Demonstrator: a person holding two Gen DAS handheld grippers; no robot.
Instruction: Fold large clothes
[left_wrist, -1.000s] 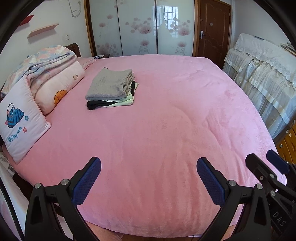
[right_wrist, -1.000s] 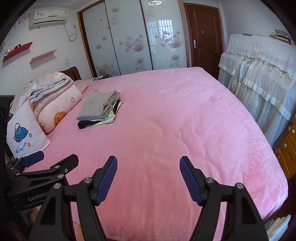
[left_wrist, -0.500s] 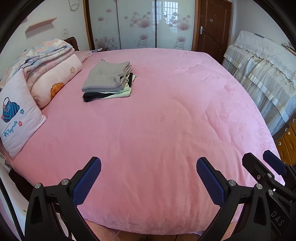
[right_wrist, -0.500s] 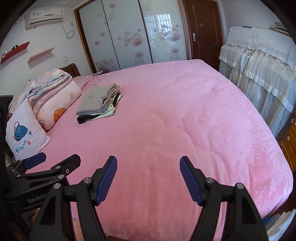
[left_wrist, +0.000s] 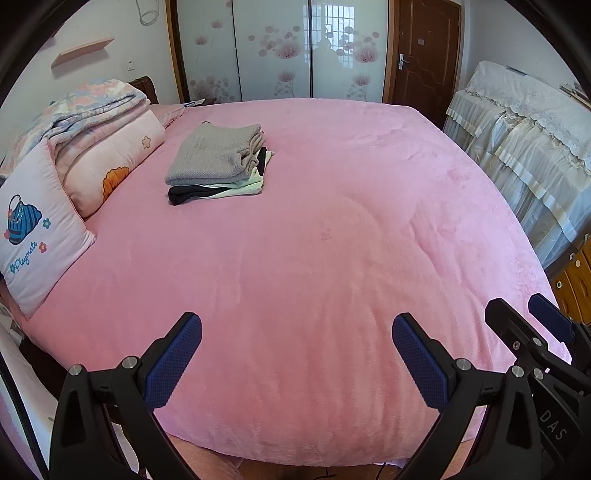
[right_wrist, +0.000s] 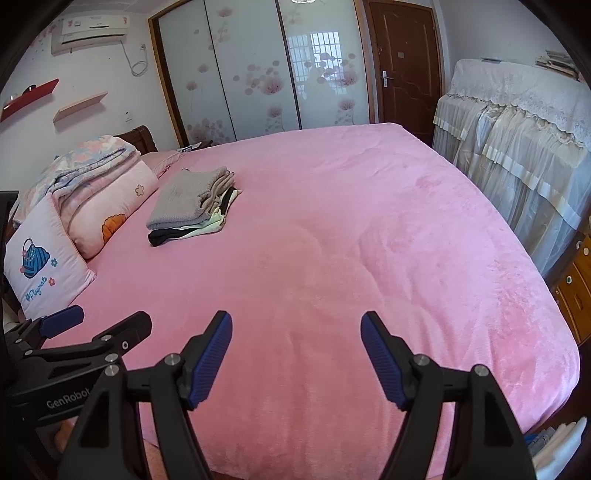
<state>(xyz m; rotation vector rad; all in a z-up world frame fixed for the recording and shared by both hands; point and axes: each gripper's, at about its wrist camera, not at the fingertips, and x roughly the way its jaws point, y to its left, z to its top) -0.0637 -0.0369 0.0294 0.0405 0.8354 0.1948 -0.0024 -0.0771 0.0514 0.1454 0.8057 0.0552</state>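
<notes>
A stack of folded clothes (left_wrist: 218, 162), grey knit on top of pale and black pieces, lies on the pink bed (left_wrist: 314, 258) at its far left; it also shows in the right wrist view (right_wrist: 192, 203). My left gripper (left_wrist: 295, 332) is open and empty above the bed's near edge. My right gripper (right_wrist: 295, 332) is open and empty beside it. The right gripper's finger shows at the left wrist view's right edge (left_wrist: 546, 321). The left gripper shows at the right wrist view's lower left (right_wrist: 74, 350).
Pillows (left_wrist: 37, 236) and a folded floral quilt (left_wrist: 88, 107) lie along the bed's left side. A lace-covered piece of furniture (left_wrist: 524, 147) stands to the right. Sliding wardrobe doors (left_wrist: 277, 51) and a brown door (left_wrist: 421, 55) are behind. Wooden drawers (right_wrist: 576, 288) stand at the right.
Both views shifted slightly, tilting down half a second ago and back up now. The grippers stay open and the folded stack has not moved.
</notes>
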